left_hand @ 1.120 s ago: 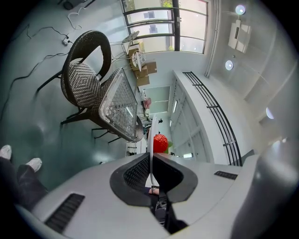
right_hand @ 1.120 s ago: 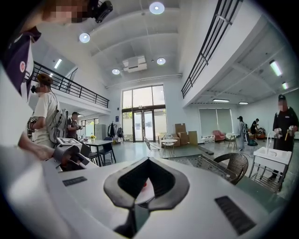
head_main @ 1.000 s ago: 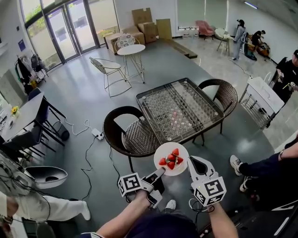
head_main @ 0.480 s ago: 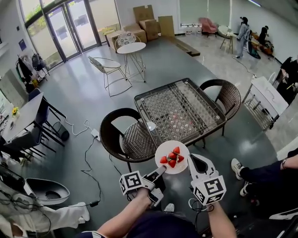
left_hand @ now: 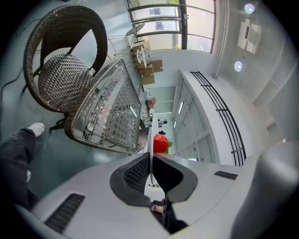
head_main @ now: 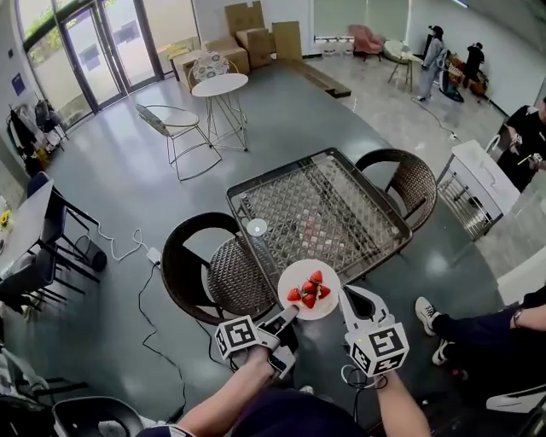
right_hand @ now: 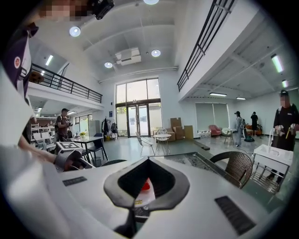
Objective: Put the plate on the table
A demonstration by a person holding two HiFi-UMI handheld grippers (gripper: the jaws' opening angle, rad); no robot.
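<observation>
— Closer than a second ago, isn't it? That glass-topped table point(head_main: 320, 209) has slid nearer to the person, and the plate point(head_main: 300, 277) now overlaps its near edge where before it hung over the floor.

— Yes. It is up in the air, not set down. The left gripper point(head_main: 288, 316) has its jaws pinched on the near left rim; in the left gripper view the plate runs edge-on straight between them.

— And the right gripper point(head_main: 344, 297)?

— Closed down on the right rim, I'd say. Its own view shows white plate and a bit of red inside the hollow of the jaws.

— The red being the strawberries point(head_main: 310, 292)?

— A small heap of them, in the middle of the plate.

— Anything on the table?

— One small white round thing point(head_main: 256, 227) near its left corner. A dark wicker chair point(head_main: 213, 269) stands just beside that edge.

— Any writing you can read?

— None. Each marker cube, left point(head_main: 236, 338) and right point(head_main: 376, 350), carries a black-and-white square pattern, no letters. Print on the cardboard boxes point(head_main: 247, 21) by the far wall is too small to tell.
</observation>
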